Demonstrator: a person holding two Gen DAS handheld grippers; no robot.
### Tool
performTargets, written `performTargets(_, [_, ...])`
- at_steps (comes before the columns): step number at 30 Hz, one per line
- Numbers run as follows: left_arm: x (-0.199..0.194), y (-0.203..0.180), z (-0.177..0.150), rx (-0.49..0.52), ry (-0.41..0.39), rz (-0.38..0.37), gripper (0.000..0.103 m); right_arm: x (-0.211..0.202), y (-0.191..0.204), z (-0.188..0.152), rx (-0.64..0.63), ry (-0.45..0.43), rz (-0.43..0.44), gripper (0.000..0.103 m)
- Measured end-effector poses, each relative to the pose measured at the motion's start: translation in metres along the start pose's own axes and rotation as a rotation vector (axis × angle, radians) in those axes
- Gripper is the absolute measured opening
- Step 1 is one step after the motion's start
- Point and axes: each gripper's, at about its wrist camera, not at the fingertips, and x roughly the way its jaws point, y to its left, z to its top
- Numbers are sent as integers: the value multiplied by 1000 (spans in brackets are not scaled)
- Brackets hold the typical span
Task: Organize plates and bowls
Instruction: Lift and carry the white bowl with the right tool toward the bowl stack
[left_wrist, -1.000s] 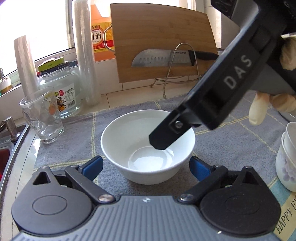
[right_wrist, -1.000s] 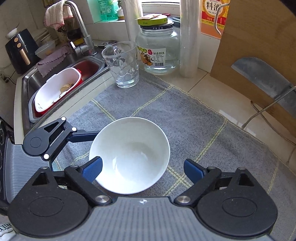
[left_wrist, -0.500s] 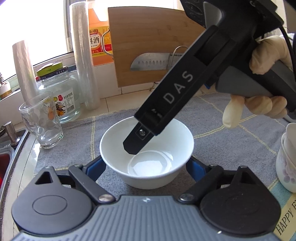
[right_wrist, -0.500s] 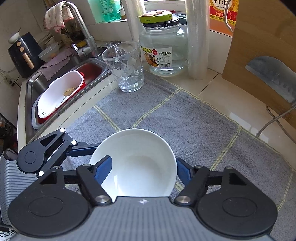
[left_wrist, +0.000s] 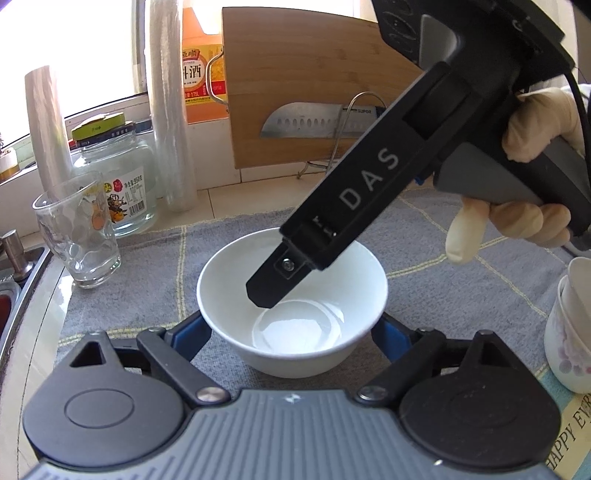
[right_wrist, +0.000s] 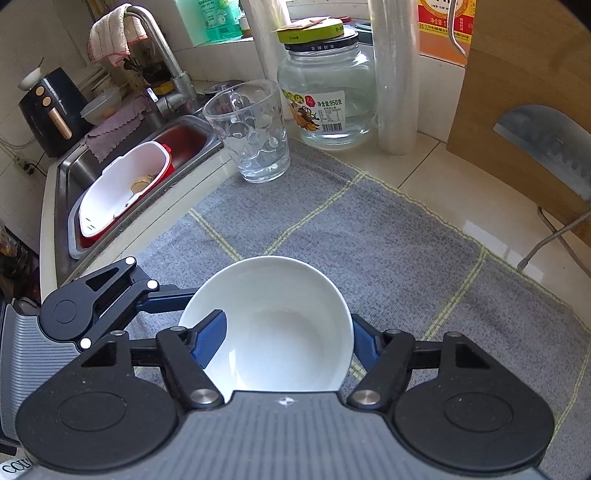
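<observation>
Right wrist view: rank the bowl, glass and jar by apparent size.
1. bowl, though it's nearest the camera.
2. and 3. jar and glass look alike; the jar stands farther back, so unsure.
</observation>
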Motion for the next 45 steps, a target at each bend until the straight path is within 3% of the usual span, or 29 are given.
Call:
performTargets(12, [-7,-6,1,19,22,0,92,-9,2,-3,12,-1,21,76])
performTargets(23, [-39,-27,12,57,25,-7,92,-48,17,-18,34,-33,34,76])
performTargets(45, [-105,-107,18,121,12,-69,93,-142,31,-96,84,-107,25,77])
